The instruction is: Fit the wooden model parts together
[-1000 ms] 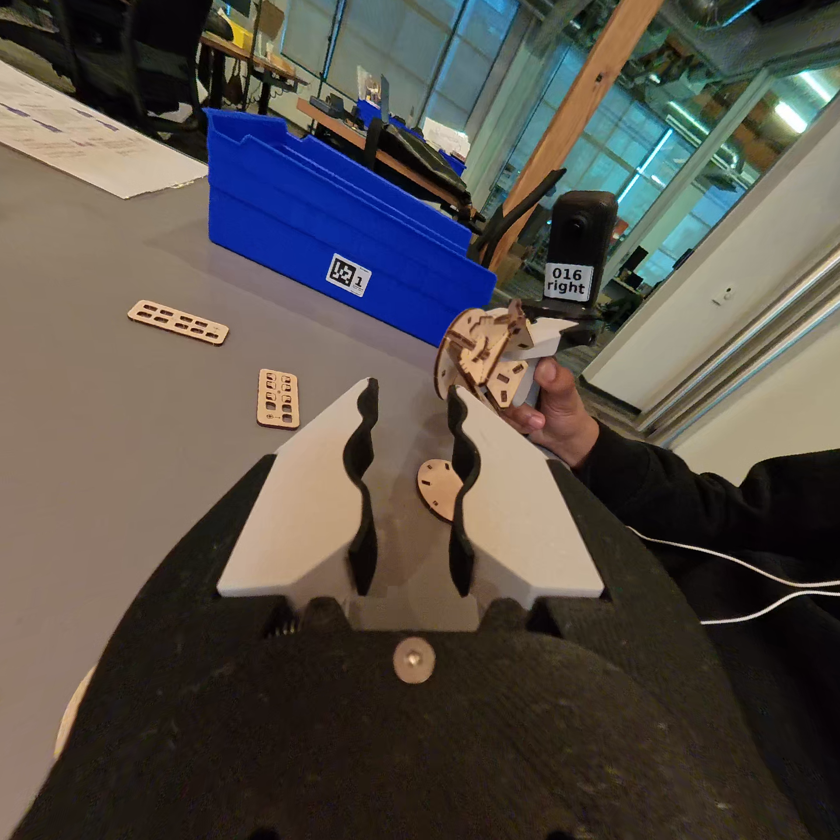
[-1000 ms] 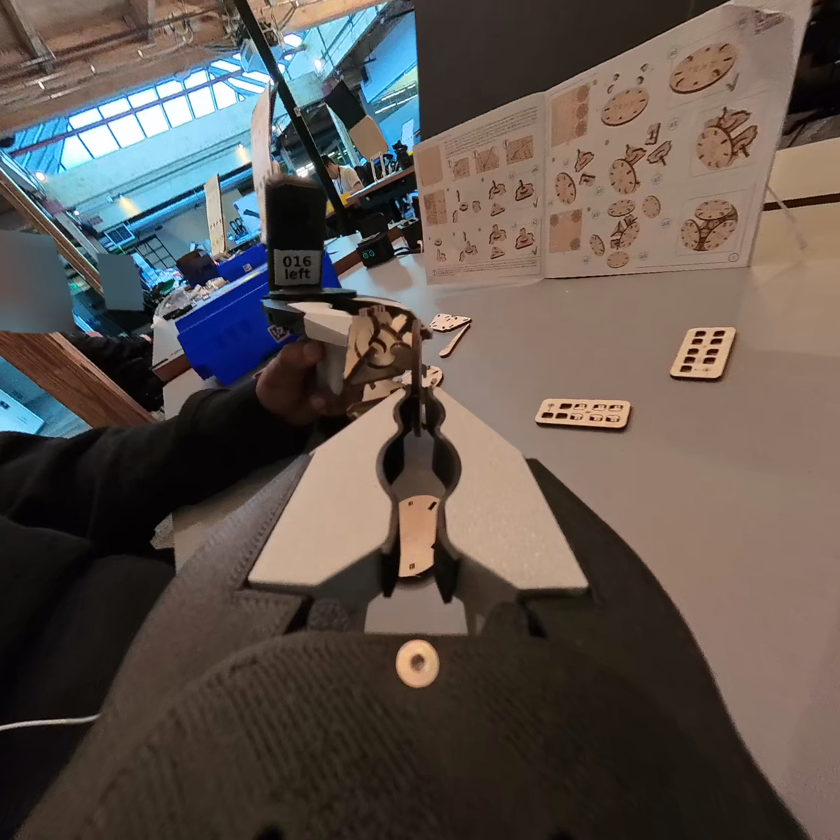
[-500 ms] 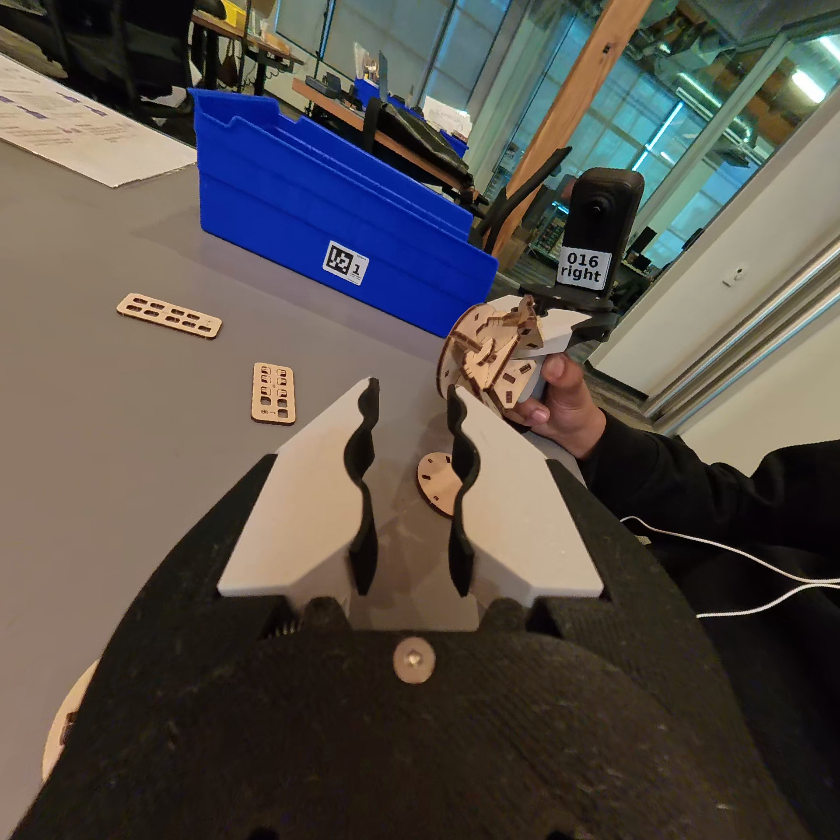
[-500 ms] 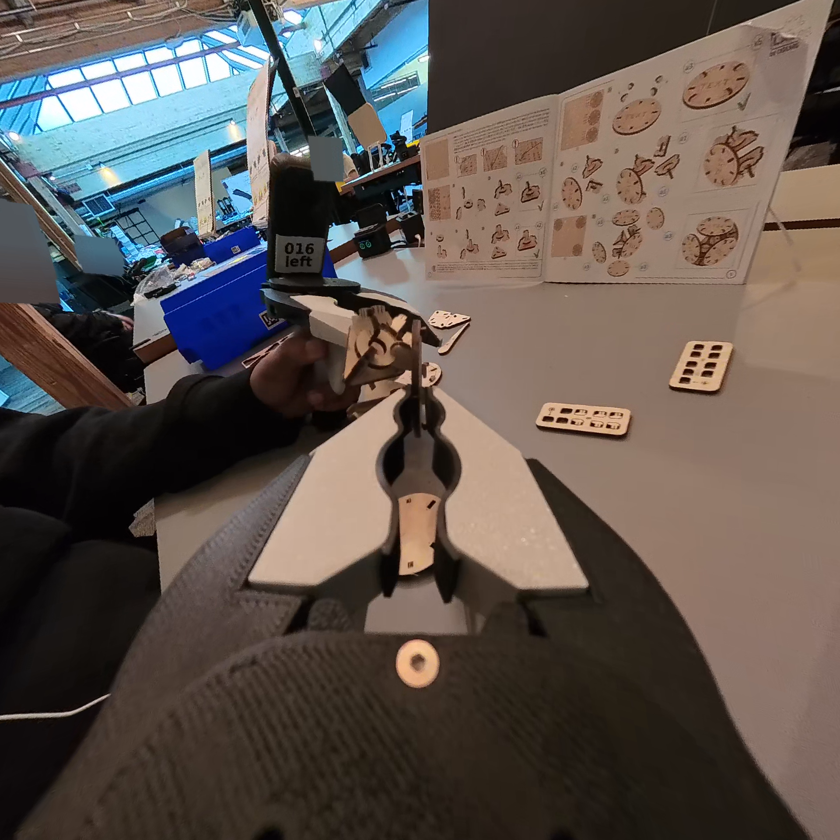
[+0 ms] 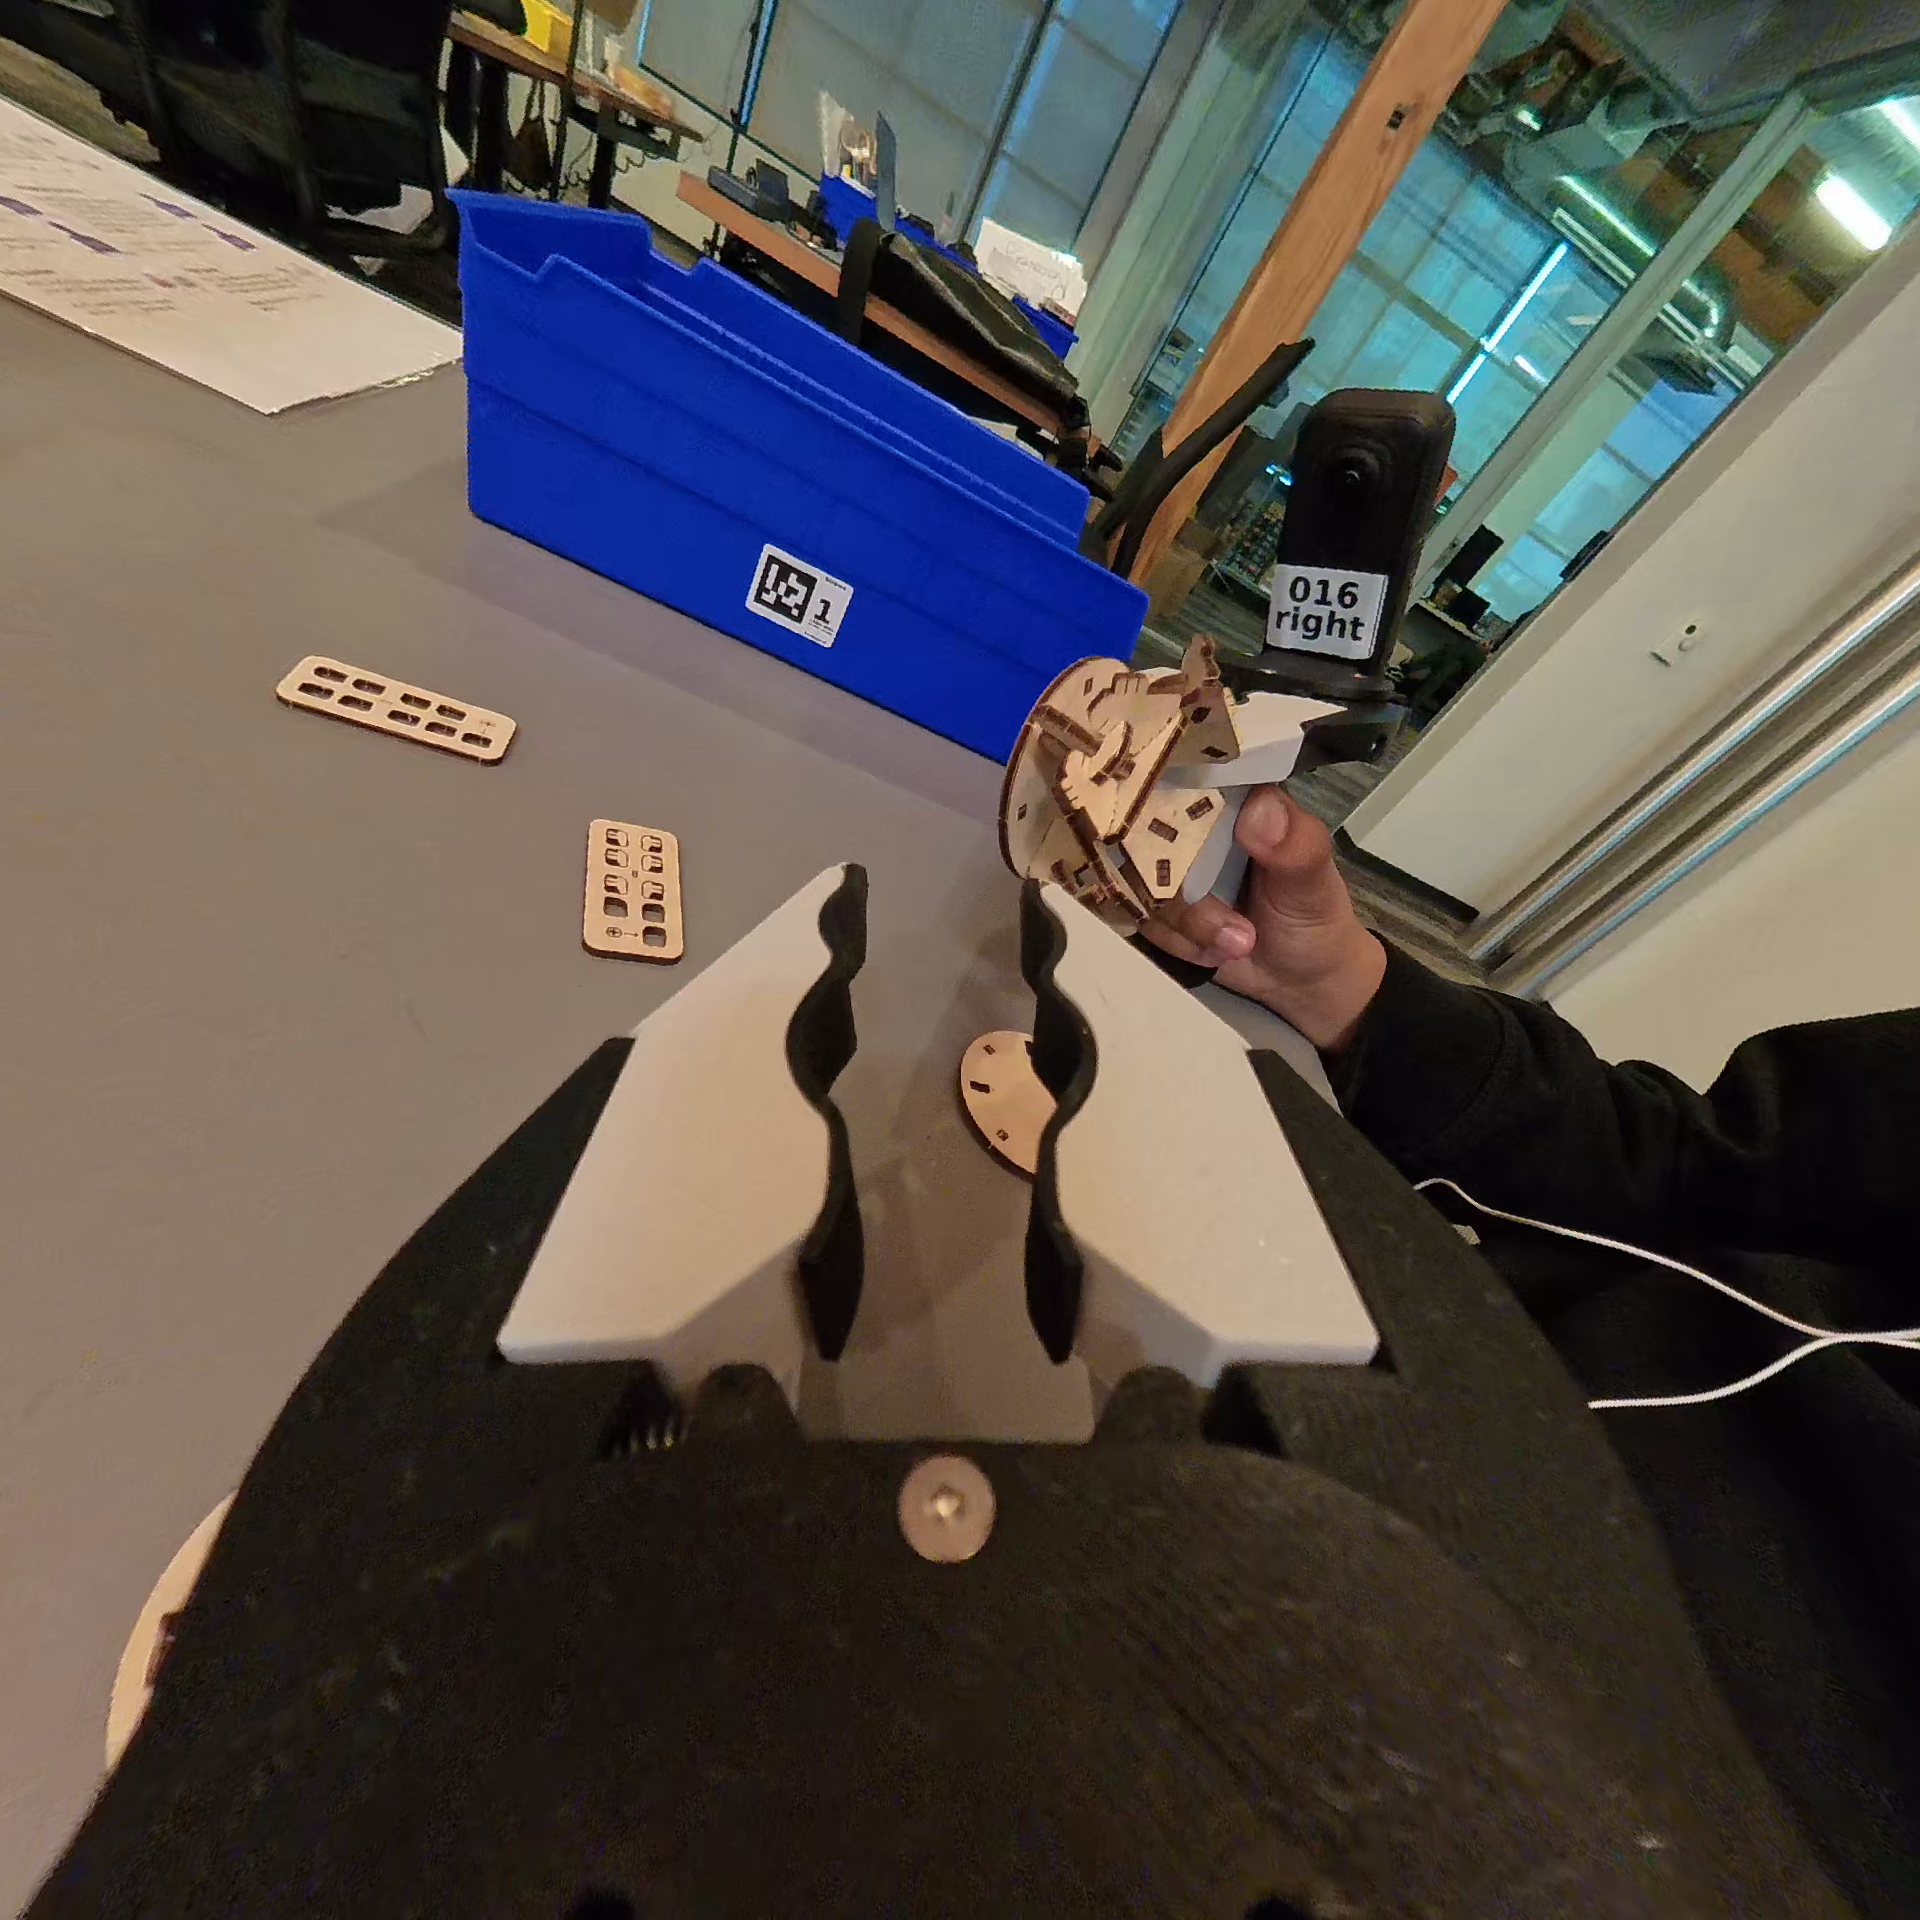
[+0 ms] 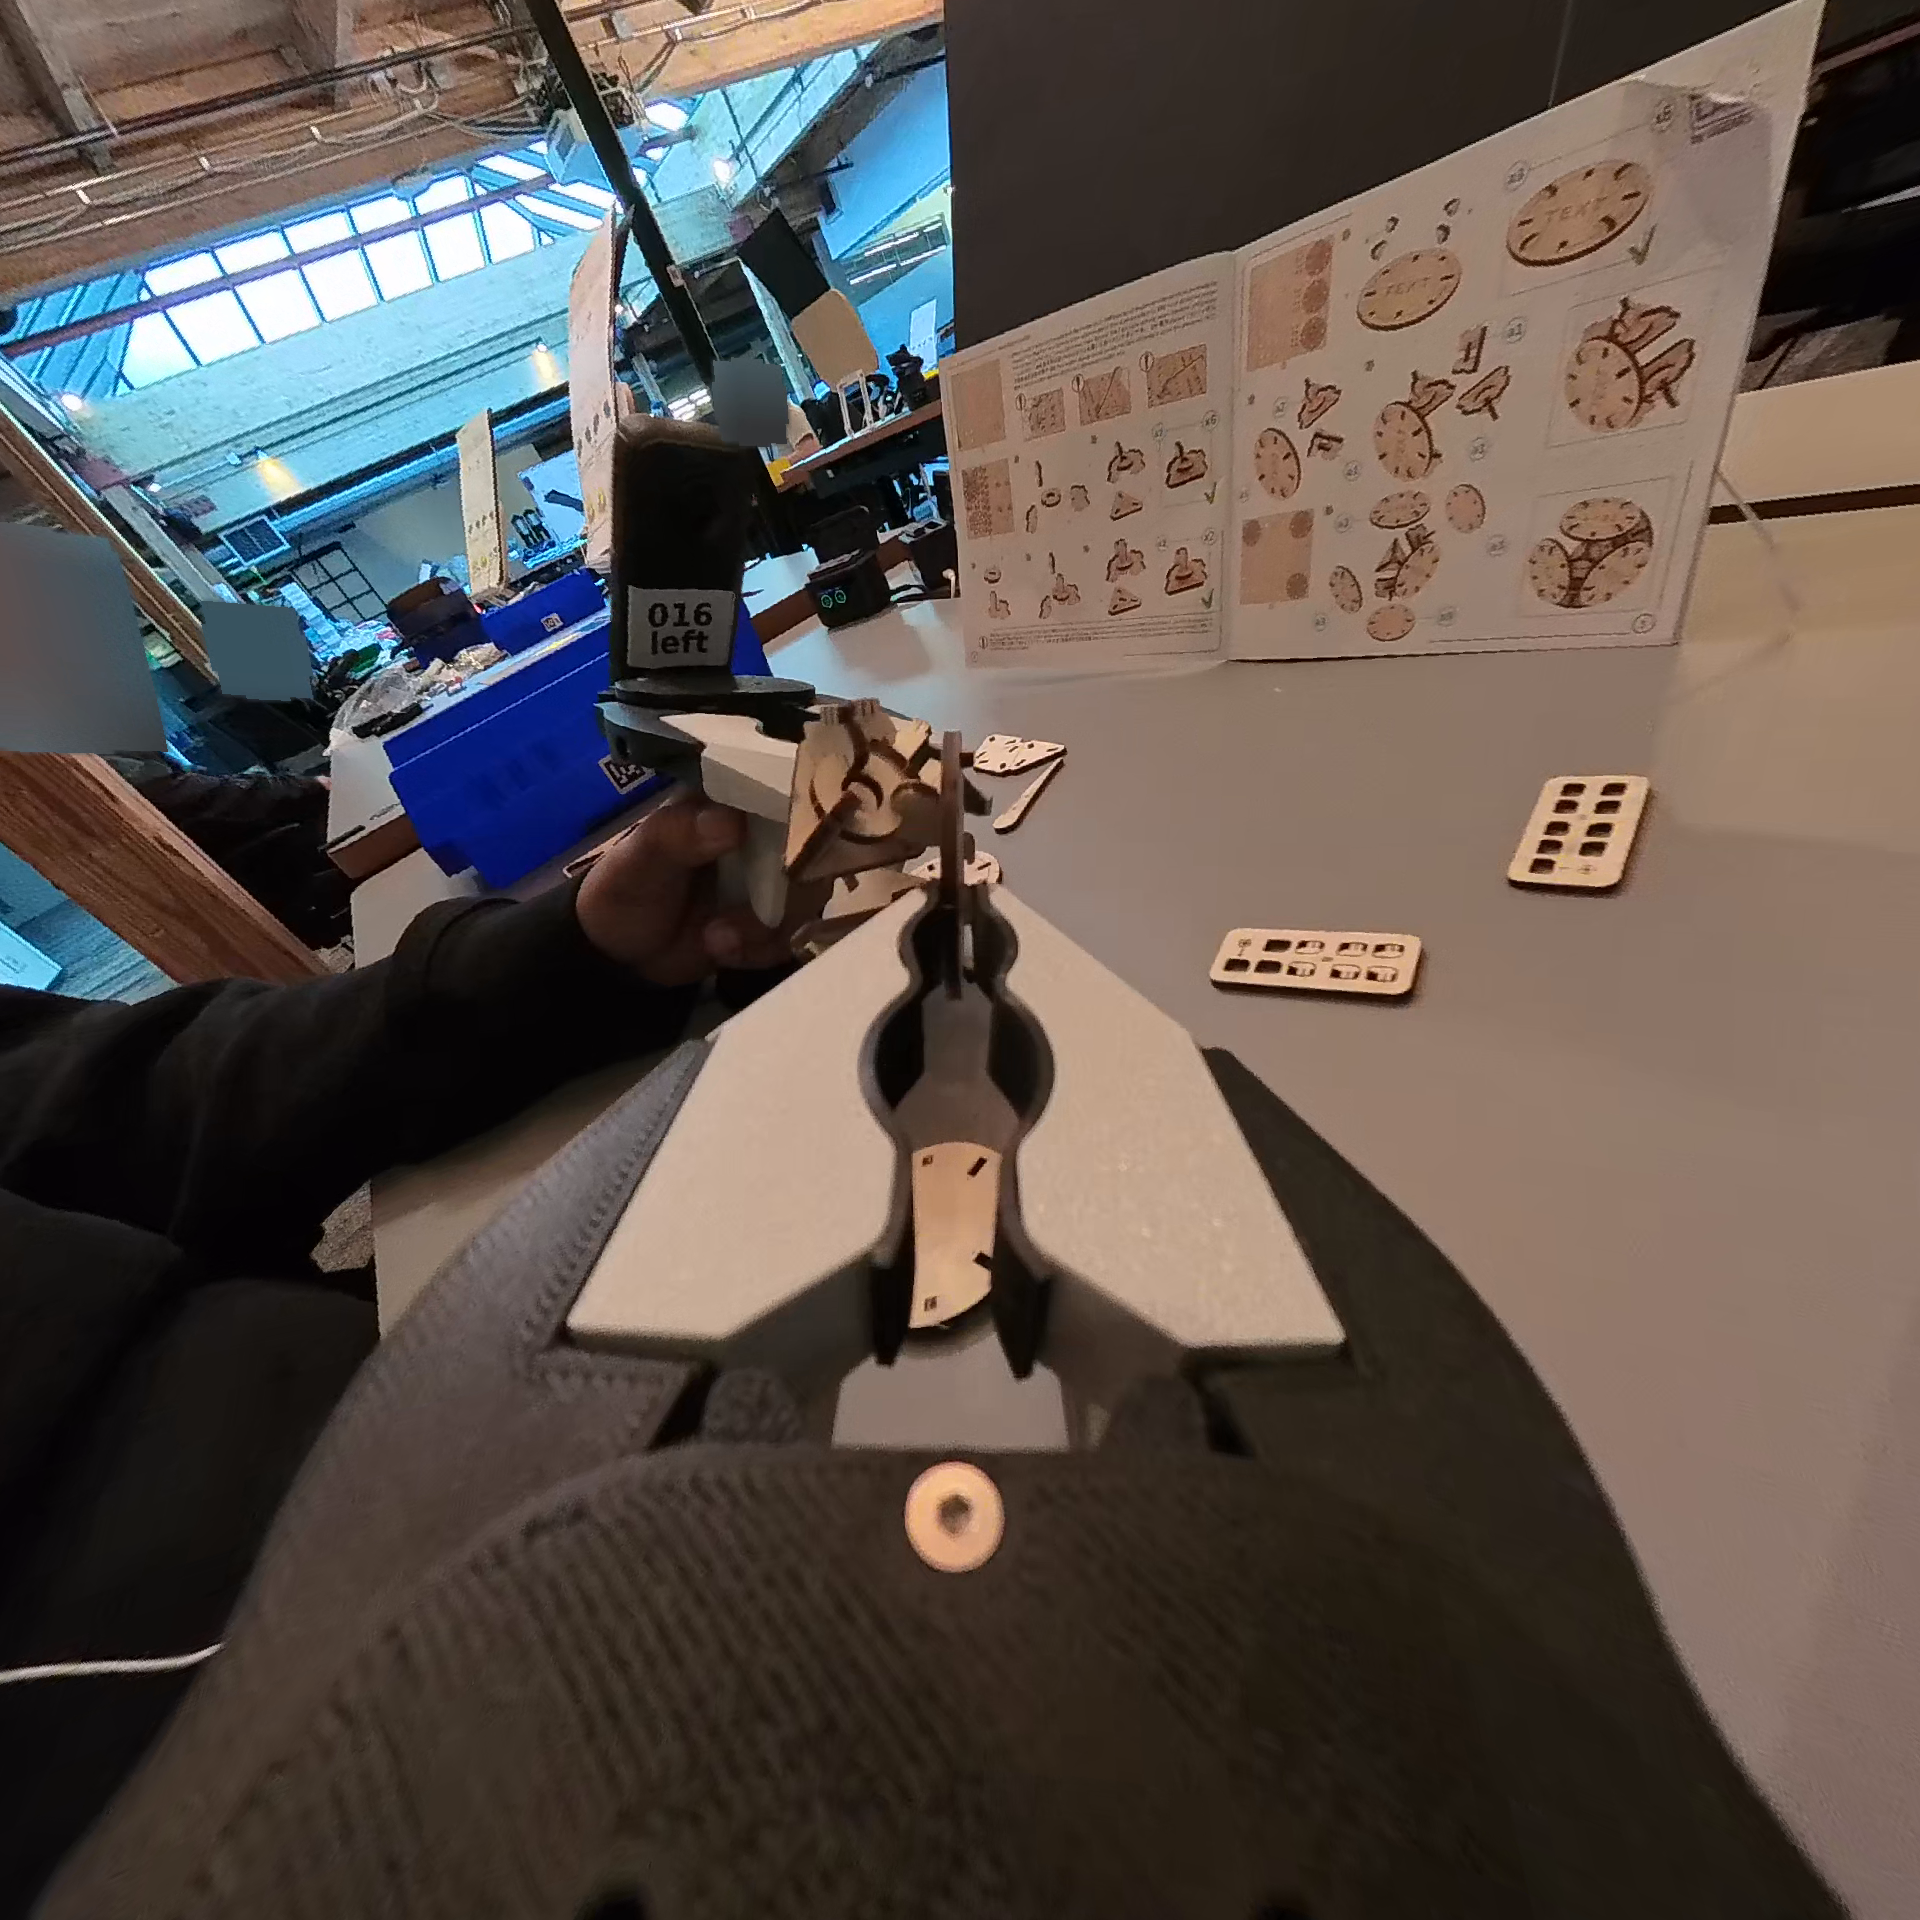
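Your right gripper (image 6: 951, 914) is pinched on the disc edge of a wooden model (image 6: 873, 821), a plywood wheel with interlocked pieces standing off one face; both pads press the thin disc, which runs upright between the fingertips. From the left wrist view the same model (image 5: 1117, 790) sits raised above the table, just beyond your left gripper's right fingertip, with your right hand (image 5: 1273, 914) wrapped round the handle behind it.

Your left gripper (image 5: 940, 894) has its jaws spread with nothing between them, only grey table (image 5: 260, 1039) showing in the gap. A small wooden disc (image 5: 997, 1101) lies flat on the table just under its right finger, partly hidden by it.

Two slotted wooden strips (image 5: 397, 709) (image 5: 634, 890) lie well to the left, and a blue bin (image 5: 727, 488) stands behind them. In the right wrist view an open instruction sheet (image 6: 1351, 436) stands upright at the far side of the table, with loose wooden pieces (image 6: 1018, 753) before it
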### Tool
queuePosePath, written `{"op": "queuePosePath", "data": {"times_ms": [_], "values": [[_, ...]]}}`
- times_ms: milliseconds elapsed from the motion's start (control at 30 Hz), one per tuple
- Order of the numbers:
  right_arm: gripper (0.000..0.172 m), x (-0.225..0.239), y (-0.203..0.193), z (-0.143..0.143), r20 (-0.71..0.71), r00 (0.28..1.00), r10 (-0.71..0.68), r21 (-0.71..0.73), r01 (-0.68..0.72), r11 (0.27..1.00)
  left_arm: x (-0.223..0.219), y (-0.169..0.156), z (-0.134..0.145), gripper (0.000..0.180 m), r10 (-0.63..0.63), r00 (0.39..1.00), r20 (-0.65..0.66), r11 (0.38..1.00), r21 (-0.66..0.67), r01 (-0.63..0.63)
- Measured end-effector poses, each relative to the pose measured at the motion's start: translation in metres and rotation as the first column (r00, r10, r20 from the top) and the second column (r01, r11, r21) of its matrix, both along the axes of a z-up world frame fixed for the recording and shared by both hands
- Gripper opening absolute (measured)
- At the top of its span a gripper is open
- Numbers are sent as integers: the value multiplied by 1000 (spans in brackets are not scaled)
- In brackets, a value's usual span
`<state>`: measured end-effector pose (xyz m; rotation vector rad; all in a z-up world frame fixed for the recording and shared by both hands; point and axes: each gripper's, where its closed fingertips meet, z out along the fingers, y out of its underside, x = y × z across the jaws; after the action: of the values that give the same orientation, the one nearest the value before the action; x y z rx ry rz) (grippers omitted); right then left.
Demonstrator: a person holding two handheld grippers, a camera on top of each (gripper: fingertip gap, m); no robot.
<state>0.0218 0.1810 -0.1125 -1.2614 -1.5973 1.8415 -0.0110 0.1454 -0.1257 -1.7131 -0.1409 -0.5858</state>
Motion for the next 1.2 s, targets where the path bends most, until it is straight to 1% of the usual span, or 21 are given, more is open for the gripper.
{"op": "queuePosePath", "data": {"times_ms": [267, 433, 533, 700, 767, 867, 967, 1067, 1133, 1200], "values": [[3, 2, -2, 2, -11, 1000, 22, -9, -22, 1000, 1, 0, 0, 26, -3, 1000, 0, 1000, 2, 3], [3, 16, -12, 17, -93, 986, 138, -97, -147, 984, 2, -3, 9, 26, -19, 1000, 24, 999, 48, 18], [2, 23, -18, 22, -120, 972, 202, -125, -217, 968, 10, -6, 20, 26, -77, 996, 54, 991, 113, 70], [2, 40, -40, 29, -167, 921, 351, -123, -373, 920, 34, -12, 35, 26, -247, 960, 131, 956, 198, 219], [2, 53, -49, 37, -204, 873, 444, -165, -477, 863, 41, -14, 38, 25, -291, 946, 141, 942, 217, 257], [2, 77, -60, 50, -262, 756, 600, -260, -654, 710, 57, -22, 48, 28, -388, 913, 128, 899, 271, 344], [2, 95, -72, 52, -269, 645, 715, -308, -761, 571, 80, -33, 61, 29, -485, 872, 59, 836, 323, 443], [3, 112, -87, 51, -241, 508, 827, -384, -832, 400, 106, -42, 68, 28, -540, 840, -53, 787, 321, 527], [2, 123, -95, 51, -232, 417, 879, -425, -856, 294, 120, -46, 74, 28, -562, 821, -95, 759, 336, 558], [3, 134, -99, 52, -231, 331, 915, -473, -860, 191, 135, -51, 78, 28, -605, 788, -119, 721, 340, 604]]}}
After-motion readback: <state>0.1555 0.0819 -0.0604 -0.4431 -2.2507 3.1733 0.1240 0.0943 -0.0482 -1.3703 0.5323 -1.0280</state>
